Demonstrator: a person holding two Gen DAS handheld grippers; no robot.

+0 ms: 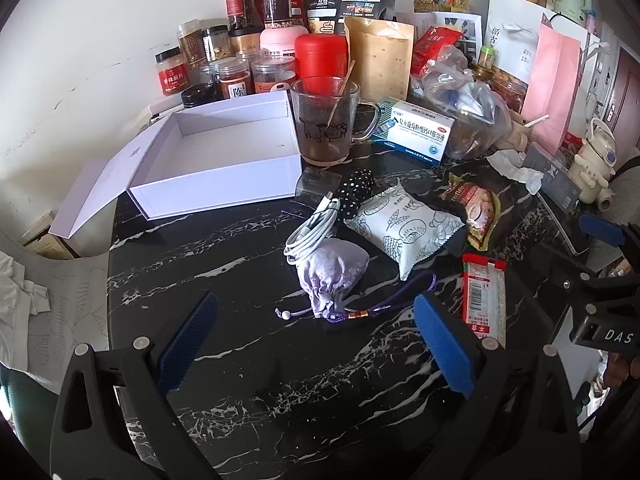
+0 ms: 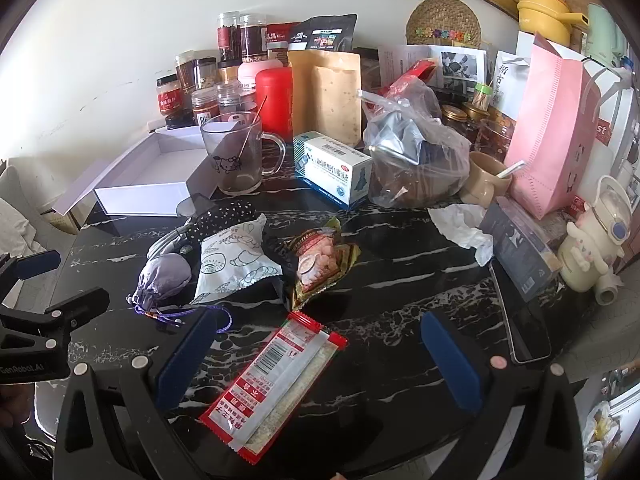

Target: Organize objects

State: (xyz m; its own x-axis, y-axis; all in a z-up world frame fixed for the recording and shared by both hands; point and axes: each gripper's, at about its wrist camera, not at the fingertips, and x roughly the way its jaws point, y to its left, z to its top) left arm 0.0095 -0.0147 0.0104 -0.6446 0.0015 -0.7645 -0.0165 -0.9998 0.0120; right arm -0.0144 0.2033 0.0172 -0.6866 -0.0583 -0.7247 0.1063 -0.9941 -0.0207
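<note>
Left claw [image 1: 316,344]: wide open, empty, above pouch [image 1: 330,276]
Right claw [image 2: 316,360]: wide open, empty, over sachet [image 2: 276,380]
Risk: cord [image 1: 384,304] may snag, dragging pouch

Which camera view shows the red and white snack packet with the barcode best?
The right wrist view: the red and white snack packet lies close and large between the open fingers of the right gripper, barcode readable. The left wrist view shows it smaller, at the right side, beyond the left gripper, seen narrow.
</note>
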